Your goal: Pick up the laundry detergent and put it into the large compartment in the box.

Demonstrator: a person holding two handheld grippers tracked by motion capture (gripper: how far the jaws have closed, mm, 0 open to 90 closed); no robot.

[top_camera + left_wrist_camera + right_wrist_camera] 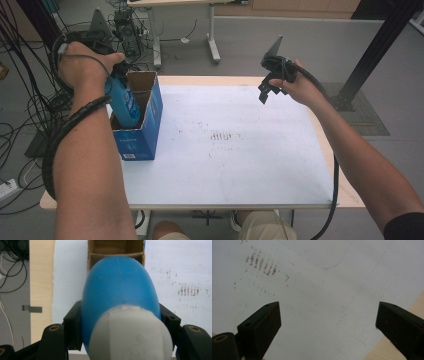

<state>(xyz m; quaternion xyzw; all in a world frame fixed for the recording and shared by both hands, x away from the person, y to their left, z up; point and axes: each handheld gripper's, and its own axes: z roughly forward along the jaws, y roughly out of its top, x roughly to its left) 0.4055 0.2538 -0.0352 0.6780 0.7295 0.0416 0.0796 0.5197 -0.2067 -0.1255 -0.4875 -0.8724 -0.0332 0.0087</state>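
Tabletop: blue bottle (125, 102) upright in box (150, 117)

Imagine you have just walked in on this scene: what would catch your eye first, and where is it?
First, the bright blue bottle with its white cap, clamped in the left tongs and tilted into the open blue carton at the table's left edge. Next, the right tongs, jaws wide apart and holding nothing, above the white sheet that covers the table, with a patch of reddish-brown smudges near its middle.
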